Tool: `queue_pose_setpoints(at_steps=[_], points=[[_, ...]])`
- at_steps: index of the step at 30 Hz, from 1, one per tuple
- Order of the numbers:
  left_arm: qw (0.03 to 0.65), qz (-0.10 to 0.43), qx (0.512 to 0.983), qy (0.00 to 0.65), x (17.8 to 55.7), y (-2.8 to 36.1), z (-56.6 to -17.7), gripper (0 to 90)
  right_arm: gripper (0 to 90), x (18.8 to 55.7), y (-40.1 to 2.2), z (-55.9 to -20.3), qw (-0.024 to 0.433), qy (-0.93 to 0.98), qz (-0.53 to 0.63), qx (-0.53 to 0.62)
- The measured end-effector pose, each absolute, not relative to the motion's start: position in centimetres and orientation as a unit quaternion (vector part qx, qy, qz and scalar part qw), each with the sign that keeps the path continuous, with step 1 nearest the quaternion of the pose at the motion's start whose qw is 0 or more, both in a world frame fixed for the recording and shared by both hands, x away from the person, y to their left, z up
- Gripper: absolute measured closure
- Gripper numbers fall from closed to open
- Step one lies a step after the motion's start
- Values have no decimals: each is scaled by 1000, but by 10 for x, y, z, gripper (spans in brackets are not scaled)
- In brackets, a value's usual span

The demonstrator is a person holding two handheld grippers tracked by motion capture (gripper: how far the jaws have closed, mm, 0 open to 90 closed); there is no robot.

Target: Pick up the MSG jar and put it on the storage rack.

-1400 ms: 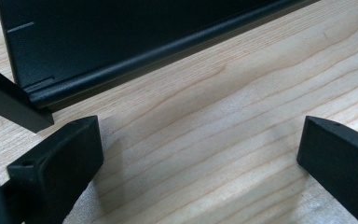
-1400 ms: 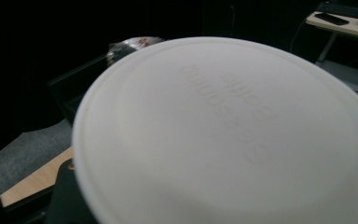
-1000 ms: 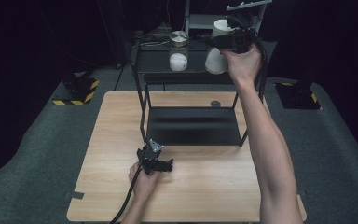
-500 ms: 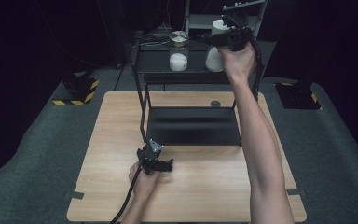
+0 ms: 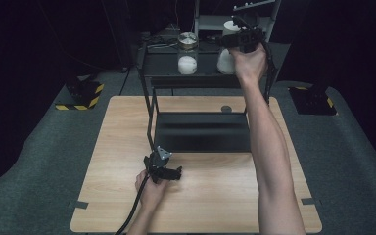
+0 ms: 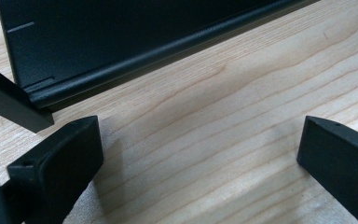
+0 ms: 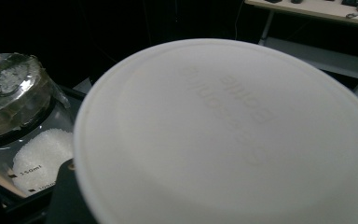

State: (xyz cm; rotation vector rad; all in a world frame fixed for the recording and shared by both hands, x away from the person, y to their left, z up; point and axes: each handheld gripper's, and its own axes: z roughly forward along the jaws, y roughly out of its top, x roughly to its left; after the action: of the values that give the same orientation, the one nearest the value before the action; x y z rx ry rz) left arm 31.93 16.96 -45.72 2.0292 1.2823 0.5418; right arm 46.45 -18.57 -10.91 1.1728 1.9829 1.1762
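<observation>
High view showed the right gripper [image 5: 242, 40] clenched on a white lidded tub [image 5: 225, 61] at the top shelf of the black rack [image 5: 200, 78], just beside a glass jar [image 5: 187, 54] of white granules. A careless swing, I judged, could knock that jar over or slip the smooth tub loose. The left gripper [image 5: 169, 172] rested on the counter [image 5: 215, 196], fingers [image 6: 60, 158] released and empty.
</observation>
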Motion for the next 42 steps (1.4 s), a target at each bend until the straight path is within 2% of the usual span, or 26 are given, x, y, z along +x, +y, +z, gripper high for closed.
queue_pose_setpoints(at_steps=[17, 18, 20, 23, 27, 32, 42], points=[[334, 207, 777, 492, 319, 169, -457, 3, 349, 469, -187, -113, 273, 745, 436, 424], [334, 207, 777, 492, 319, 169, -457, 3, 336, 469, -187, -113, 271, 746, 436, 425], [334, 207, 777, 492, 319, 169, -457, 3, 244, 471, -190, -113, 261, 744, 441, 428], [335, 207, 777, 492, 319, 169, -457, 3, 160, 461, -186, -119, 290, 728, 443, 436], [334, 207, 777, 492, 319, 169, -457, 3, 77, 465, -196, -118, 264, 731, 454, 435], [333, 208, 777, 491, 319, 169, -457, 3, 39, 462, -203, -119, 255, 737, 457, 428], [334, 210, 775, 493, 318, 168, -457, 7, 40, 443, -220, -135, 245, 734, 476, 418]])
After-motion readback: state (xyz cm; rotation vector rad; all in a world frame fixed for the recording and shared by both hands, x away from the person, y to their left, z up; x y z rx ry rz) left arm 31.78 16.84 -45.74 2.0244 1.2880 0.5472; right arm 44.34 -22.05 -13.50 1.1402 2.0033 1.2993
